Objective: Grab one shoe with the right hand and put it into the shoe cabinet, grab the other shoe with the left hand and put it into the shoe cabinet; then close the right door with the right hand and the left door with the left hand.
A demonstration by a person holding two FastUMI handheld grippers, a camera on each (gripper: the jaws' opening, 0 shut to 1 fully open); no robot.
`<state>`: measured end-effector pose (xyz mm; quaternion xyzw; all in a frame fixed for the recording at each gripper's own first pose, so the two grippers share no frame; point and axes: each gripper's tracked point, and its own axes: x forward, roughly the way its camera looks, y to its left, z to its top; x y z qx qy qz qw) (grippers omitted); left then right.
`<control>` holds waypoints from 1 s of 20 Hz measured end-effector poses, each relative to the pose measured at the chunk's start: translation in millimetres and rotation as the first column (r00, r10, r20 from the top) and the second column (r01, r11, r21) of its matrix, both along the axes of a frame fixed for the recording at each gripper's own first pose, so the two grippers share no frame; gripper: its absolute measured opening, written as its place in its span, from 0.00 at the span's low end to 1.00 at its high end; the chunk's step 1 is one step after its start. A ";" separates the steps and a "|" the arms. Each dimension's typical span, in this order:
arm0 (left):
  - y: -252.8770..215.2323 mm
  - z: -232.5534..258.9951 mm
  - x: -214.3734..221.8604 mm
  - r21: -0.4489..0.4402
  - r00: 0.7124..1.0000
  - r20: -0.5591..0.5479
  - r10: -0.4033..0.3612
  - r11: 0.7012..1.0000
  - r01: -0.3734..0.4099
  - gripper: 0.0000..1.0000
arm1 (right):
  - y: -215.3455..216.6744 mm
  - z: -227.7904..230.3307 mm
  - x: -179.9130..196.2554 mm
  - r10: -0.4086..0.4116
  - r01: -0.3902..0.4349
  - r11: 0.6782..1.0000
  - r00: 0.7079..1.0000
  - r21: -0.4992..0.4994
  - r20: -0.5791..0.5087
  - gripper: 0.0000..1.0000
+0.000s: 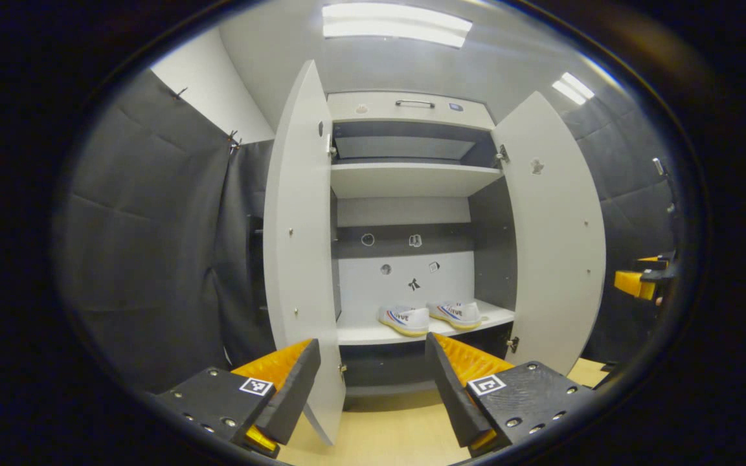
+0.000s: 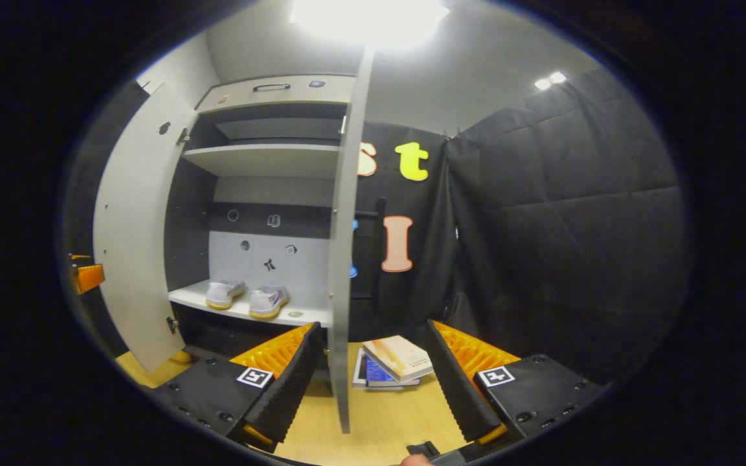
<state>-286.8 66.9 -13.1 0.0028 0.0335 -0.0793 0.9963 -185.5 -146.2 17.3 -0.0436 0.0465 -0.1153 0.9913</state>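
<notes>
L gripper (image 1: pixel 373 382) was held level, facing fwd, fingers (image 1: pixel 289 388) spread wide apart w/ nothing between them. R gripper (image 2: pixel 373 382) likewise level, fingers (image 2: pixel 457 382) spread wide, nothing gripped. In the left gripper view, the R gripper sat far off at the right edge. A fingertip (image 2: pixel 417 460) showed at the bottom of the right gripper view.

The tall shoe cabinet (image 1: pixel 405 107) has pale grey doors and shelves, with dark grey inner side walls and a dark band across its light back panel. Two white canvas shoes (image 1: pixel 429 316) — yellowish soles, red and blue side stripes — rest on a shelf above the light wooden floor (image 2: pixel 379 414).
</notes>
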 end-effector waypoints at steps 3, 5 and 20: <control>3.0 2.1 -0.1 -0.006 1.000 0.002 0.010 1.000 -0.010 0.91 | -32.0 10.3 16.3 -0.099 0.100 0.995 0.995 -0.032 0.013 0.96; 9.4 2.8 -0.3 -0.003 1.000 0.007 0.025 1.000 -0.025 0.91 | -44.6 12.4 29.5 -0.144 0.144 0.989 0.990 -0.042 0.010 0.96; 89.0 16.3 -7.3 -0.001 0.980 0.020 0.200 0.980 -0.200 0.93 | -5.1 0.4 53.6 -0.092 0.092 0.996 0.996 -0.022 -0.008 0.90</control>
